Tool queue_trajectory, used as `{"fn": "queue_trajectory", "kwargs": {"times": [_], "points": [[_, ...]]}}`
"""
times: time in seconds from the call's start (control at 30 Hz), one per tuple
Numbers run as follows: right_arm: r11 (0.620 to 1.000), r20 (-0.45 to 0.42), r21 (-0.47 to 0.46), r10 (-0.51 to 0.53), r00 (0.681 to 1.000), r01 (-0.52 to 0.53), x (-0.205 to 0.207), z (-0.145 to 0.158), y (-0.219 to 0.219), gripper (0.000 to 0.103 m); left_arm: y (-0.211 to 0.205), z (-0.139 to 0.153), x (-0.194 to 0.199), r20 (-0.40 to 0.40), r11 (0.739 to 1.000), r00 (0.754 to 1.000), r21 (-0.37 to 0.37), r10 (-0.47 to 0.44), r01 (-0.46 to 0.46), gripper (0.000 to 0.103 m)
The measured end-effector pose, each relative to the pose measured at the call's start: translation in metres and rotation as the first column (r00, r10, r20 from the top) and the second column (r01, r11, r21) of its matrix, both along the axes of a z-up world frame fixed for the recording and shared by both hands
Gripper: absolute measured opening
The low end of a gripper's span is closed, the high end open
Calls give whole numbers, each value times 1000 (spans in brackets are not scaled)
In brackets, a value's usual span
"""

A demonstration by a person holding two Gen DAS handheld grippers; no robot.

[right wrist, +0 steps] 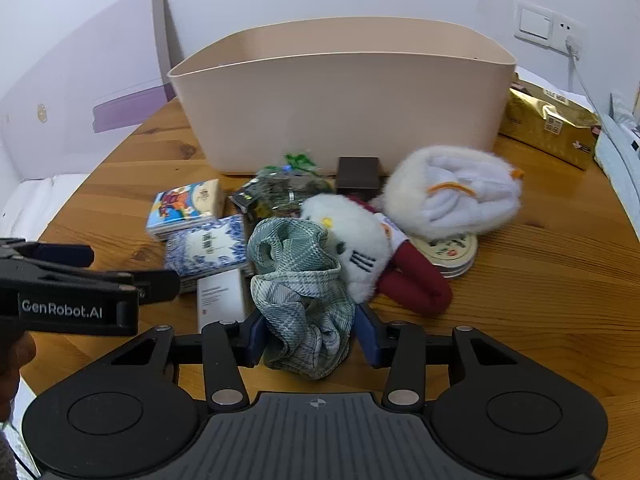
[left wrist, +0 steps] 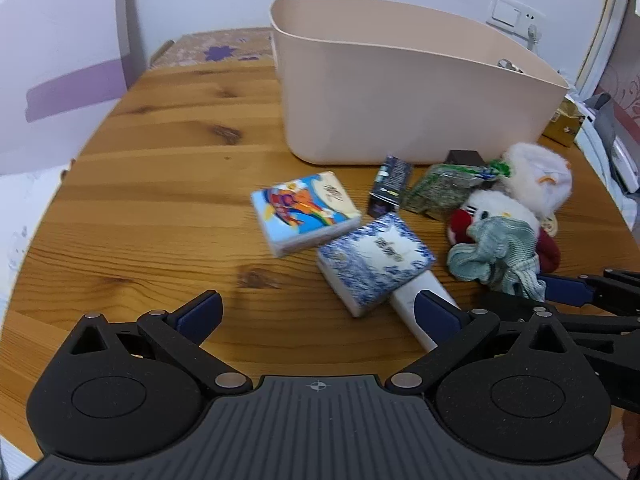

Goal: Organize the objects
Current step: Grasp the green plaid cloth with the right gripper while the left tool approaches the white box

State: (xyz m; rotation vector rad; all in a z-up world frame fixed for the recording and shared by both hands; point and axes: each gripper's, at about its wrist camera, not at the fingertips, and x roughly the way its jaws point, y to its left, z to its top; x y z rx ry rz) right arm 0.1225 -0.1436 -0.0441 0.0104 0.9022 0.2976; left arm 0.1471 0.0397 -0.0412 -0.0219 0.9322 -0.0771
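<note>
A beige plastic bin (left wrist: 400,92) (right wrist: 344,100) stands at the back of the wooden table (left wrist: 160,200). In front of it lie a colourful tissue pack (left wrist: 306,212) (right wrist: 186,208), a blue-and-white tissue pack (left wrist: 374,258) (right wrist: 208,246), a white box (right wrist: 222,296), a green plaid cloth (left wrist: 496,254) (right wrist: 304,292), a white cat plush (right wrist: 360,240) and a white fluffy item (right wrist: 452,192). My left gripper (left wrist: 320,312) is open and empty, near the blue-and-white pack. My right gripper (right wrist: 310,340) is shut on the green cloth.
A green snack bag (right wrist: 280,188), a small dark box (right wrist: 358,176) and a dark packet (left wrist: 390,184) lie by the bin's base. A round tin (right wrist: 448,252) sits under the fluffy item. A gold package (right wrist: 548,120) lies at the right.
</note>
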Motion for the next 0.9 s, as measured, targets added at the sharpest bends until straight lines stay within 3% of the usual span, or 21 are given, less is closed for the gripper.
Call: {"fn": "queue_trajectory", "kwargs": {"times": [0.3,0.53,0.9], "points": [[1000,-17,-5,-12,1000,12,3,-4,-17,51,-13,-8,9,-54,996,998,-89,15,-20,103],[1000,-18,0,6,1000,-6,6,-6,-25,54,-22,-14,18,-97,992,995,-116,27,-39,103],[999,2,-30,42,999,-41,4,-8,-26,56,-40,-19,24,-104,999,994,27,38,-35,103]]}}
